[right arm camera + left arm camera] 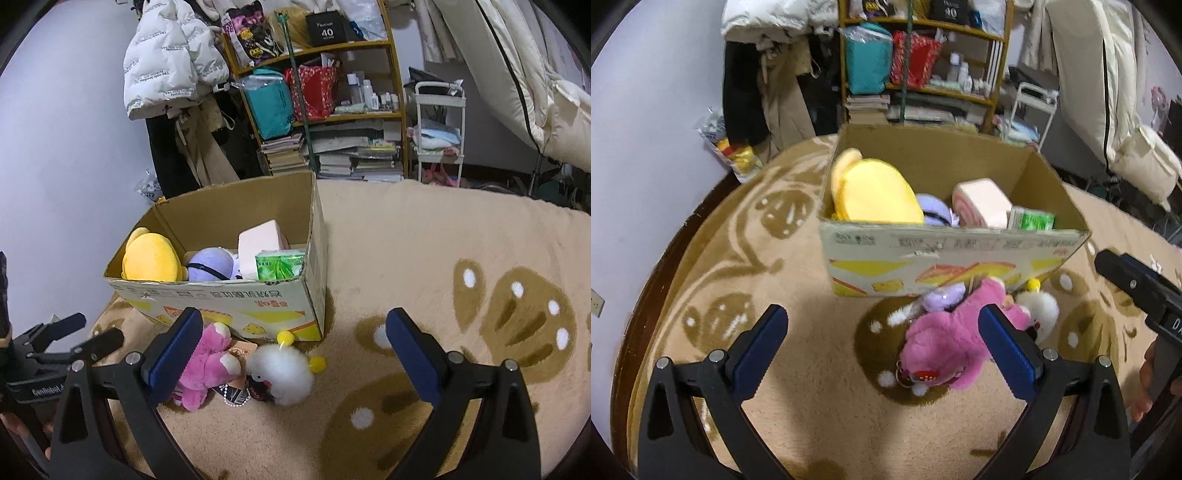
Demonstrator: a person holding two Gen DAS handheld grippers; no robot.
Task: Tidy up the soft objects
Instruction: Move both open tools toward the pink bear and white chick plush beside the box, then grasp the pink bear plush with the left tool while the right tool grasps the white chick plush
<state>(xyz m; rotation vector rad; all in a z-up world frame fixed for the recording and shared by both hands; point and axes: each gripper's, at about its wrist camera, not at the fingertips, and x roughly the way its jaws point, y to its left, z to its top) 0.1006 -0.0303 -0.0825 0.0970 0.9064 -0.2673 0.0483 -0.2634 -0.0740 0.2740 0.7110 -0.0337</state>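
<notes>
We count four soft things in the box (945,254) and three on the rug (424,236) at its near wall: pink plush (942,343), white puff (284,373), and a lilac one (943,297), perhaps, seen only from the left wrist. The pink plush lies lengthwise toward the box. Left gripper (882,345) and right gripper (295,347) gape wide, empty.

– How many boxes? 
– One cardboard box (236,306) on the rug.
– And inside it?
– Four things: one yellow plush (153,258), one purple plush (210,264), one pink roll cushion (982,203) and one green tissue pack (280,266).
– On the rug in front?
– Two clear ones: one pink plush (207,365) and one white fluffy toy (284,369). In the left view a small lilac one (943,297) makes three.
– Grippers?
– Two.
</notes>
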